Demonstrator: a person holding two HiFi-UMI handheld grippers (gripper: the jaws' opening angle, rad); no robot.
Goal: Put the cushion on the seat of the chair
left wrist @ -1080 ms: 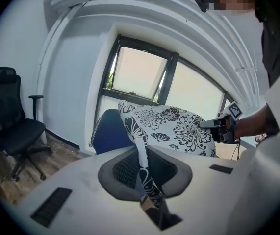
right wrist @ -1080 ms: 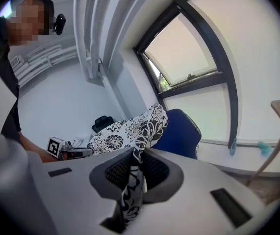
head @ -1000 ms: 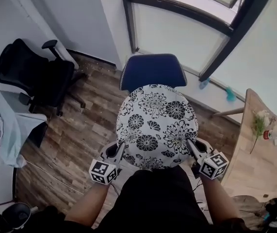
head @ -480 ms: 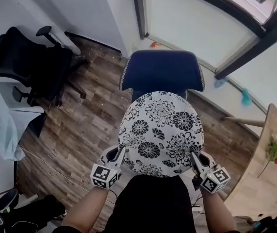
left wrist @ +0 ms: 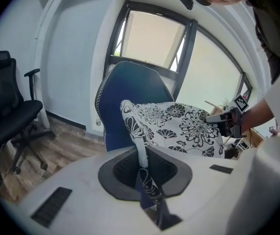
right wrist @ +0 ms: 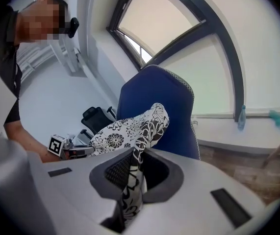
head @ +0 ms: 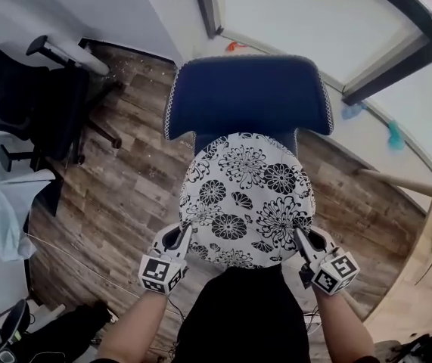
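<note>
Far left: a black office chair (head: 34,104) stood on the wood floor (head: 125,195), well apart from the work. Your left claw (head: 179,237) was nearly closed, its jaws pinching the near-left edge of the cushion (head: 246,195); the left gripper view showed the patterned fabric clamped between them. The cushion, round and white with black flowers, hung between both claws, roughly level, just in front of the backrest of the blue chair (head: 250,97). It hid the seat beneath, so contact with the seat could not be judged. Your right claw (head: 302,239) was likewise nearly closed on the near-right edge, with fabric folded between its jaws in the right gripper view. Far right: the edge of a wooden bench (head: 427,293), apart from the blue chair.
</note>
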